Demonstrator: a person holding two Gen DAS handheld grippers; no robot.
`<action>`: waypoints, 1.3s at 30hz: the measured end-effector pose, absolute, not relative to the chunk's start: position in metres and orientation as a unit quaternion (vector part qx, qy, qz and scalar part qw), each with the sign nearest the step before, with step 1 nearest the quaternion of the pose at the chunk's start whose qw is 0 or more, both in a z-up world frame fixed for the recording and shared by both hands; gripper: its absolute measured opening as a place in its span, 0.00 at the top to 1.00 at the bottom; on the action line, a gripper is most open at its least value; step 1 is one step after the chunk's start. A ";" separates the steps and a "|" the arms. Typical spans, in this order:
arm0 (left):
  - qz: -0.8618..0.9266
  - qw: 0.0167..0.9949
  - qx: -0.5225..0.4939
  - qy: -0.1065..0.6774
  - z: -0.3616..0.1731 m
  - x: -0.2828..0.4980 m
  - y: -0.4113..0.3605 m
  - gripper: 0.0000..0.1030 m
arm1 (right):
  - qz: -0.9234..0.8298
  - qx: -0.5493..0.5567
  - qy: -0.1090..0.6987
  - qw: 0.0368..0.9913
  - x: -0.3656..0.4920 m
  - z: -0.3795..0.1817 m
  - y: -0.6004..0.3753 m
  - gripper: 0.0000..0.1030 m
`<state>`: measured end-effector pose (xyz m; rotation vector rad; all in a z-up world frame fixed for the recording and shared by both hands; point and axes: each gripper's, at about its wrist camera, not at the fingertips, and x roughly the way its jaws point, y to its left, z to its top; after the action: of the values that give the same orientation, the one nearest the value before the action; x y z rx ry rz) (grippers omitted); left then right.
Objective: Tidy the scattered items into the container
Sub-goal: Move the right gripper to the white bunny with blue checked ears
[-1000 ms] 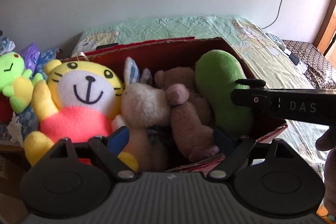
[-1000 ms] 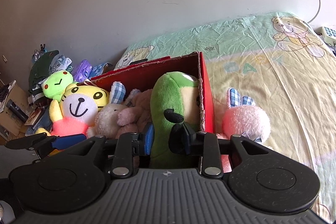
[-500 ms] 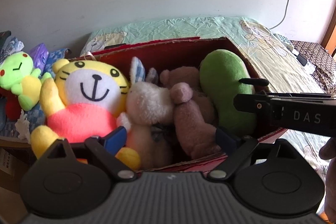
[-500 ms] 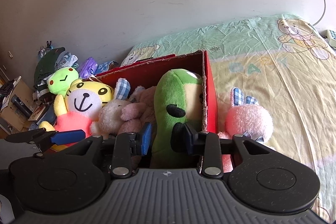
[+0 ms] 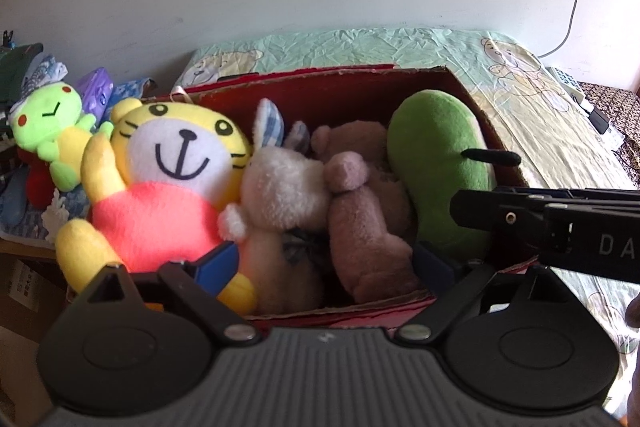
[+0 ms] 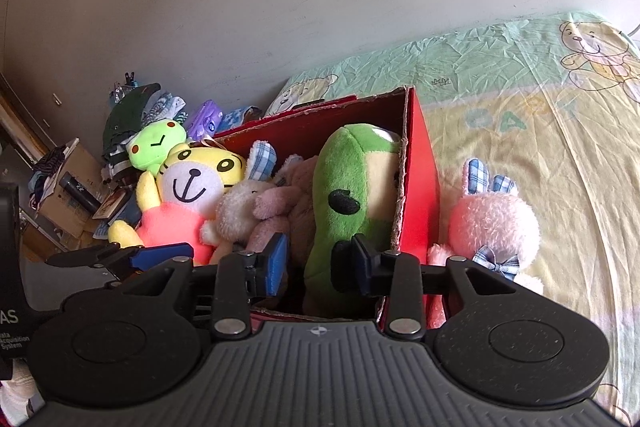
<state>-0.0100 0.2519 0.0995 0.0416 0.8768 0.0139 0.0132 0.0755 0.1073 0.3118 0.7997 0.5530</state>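
Observation:
A red cardboard box (image 5: 460, 87) (image 6: 420, 171) on the bed holds a yellow tiger plush (image 5: 176, 183) (image 6: 192, 191), a cream rabbit (image 5: 280, 187), a brown bear (image 5: 360, 227) and a green plush (image 5: 436, 171) (image 6: 348, 195). A pink rabbit plush (image 6: 492, 227) lies on the sheet right of the box. My left gripper (image 5: 326, 263) is open and empty above the box's near edge. My right gripper (image 6: 316, 263) is open with its jaws on either side of the green plush's lower end, apart from it.
The bed has a green and yellow bear-print sheet (image 6: 520, 99). A green frog plush (image 5: 52, 131) (image 6: 154, 143), clothes and cardboard boxes (image 6: 68, 199) crowd the left side by the wall. A remote and a cable (image 5: 572, 95) lie at the far right.
My right gripper has opened off the green plush, which now rests in the box. Both grippers have pulled back a little and shifted left.

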 end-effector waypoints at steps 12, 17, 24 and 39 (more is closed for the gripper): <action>0.063 0.902 0.007 0.426 0.106 -0.009 0.238 0.15 | 0.321 0.158 0.363 0.860 0.013 0.120 0.038 0.57; 0.083 0.908 0.004 0.411 0.118 -0.015 0.236 0.19 | 0.307 0.172 0.369 0.860 0.017 0.113 0.007 0.57; 0.058 0.922 0.019 0.382 0.134 -0.032 0.214 0.27 | 0.270 0.180 0.398 0.858 0.025 0.091 -0.032 0.56; -0.078 0.914 0.014 0.399 0.123 -0.060 0.146 0.23 | 0.263 0.166 0.481 0.820 0.055 0.015 -0.030 0.55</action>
<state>-0.0601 0.1455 0.1233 0.0296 0.8218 -0.1602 0.0555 -0.0297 0.0152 0.3535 1.0248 0.5593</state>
